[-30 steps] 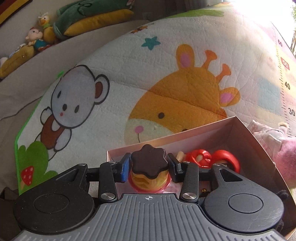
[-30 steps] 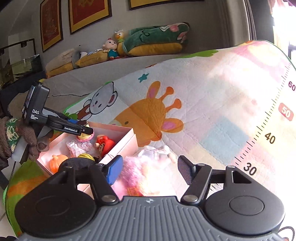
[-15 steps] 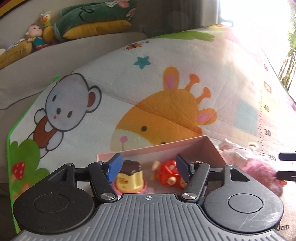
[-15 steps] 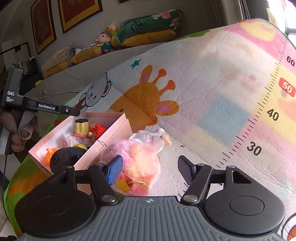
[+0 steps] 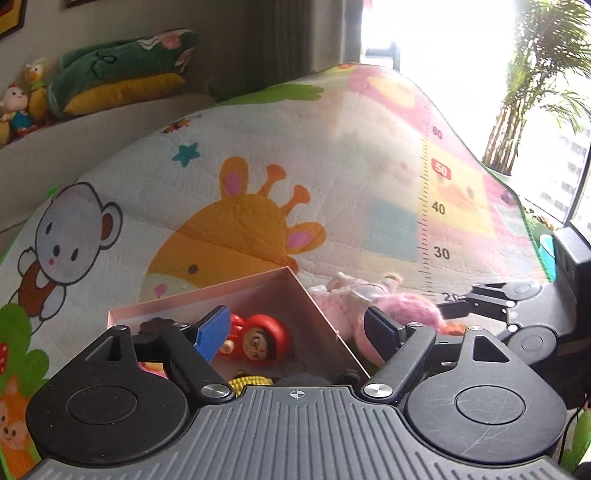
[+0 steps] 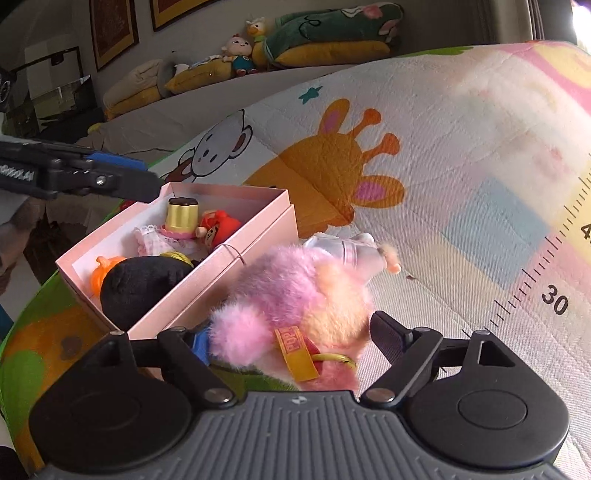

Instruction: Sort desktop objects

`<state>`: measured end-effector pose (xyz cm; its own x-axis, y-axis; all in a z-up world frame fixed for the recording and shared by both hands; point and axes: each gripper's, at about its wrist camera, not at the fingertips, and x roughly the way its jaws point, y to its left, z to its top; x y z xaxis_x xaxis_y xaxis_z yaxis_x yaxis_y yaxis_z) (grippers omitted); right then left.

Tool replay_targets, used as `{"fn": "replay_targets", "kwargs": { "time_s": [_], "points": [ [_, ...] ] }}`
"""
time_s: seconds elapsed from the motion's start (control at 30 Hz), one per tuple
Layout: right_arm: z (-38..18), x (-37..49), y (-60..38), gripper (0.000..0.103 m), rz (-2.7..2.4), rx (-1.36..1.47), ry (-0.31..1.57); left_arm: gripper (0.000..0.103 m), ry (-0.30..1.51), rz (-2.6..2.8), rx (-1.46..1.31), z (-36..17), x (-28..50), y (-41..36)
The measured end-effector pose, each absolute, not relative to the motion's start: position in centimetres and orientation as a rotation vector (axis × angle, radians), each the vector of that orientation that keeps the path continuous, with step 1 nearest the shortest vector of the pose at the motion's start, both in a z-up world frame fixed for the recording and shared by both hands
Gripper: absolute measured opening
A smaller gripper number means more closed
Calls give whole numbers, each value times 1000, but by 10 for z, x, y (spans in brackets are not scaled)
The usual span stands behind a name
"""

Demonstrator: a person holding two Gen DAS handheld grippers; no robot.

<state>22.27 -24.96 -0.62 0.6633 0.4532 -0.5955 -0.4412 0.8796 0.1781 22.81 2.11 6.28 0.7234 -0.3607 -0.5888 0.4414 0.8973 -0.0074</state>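
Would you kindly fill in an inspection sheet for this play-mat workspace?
Surface: cartoon play mat.
Job's things: pink box holding pudding toy, red doll, black plush; fluffy pink plush and small doll lie outside, beside it.
Clutter: nothing seen.
Claws: left claw opening, empty, above the box; right claw opening around the fluffy plush.
Cables: nothing seen.
Surroundings: cushions, framed pictures.

Framed pictures (image 6: 114,29) on a grey wall, cushions (image 6: 332,33) along a sofa, bright window (image 5: 443,33) with a palm (image 5: 535,74)
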Motion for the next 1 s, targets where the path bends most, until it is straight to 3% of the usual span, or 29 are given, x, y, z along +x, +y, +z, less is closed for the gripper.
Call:
{"fn": "replay_targets", "kwargs": {
  "time_s": [0.4, 0.57, 0.9, 1.0],
  "points": [
    [0, 184, -331, 48, 462, 156, 682, 92, 618, -687, 217, 47, 185, -42],
    [4, 167, -358, 48, 364, 142, 655, 76, 643, -766, 200, 32, 184, -74],
    [-2, 165, -380, 52, 279, 128, 647, 78, 771, -675, -66, 6, 227, -103],
    [3, 163, -382, 63, 274, 91, 618, 79, 778, -671, -108, 8, 229, -101]
  ]
}}
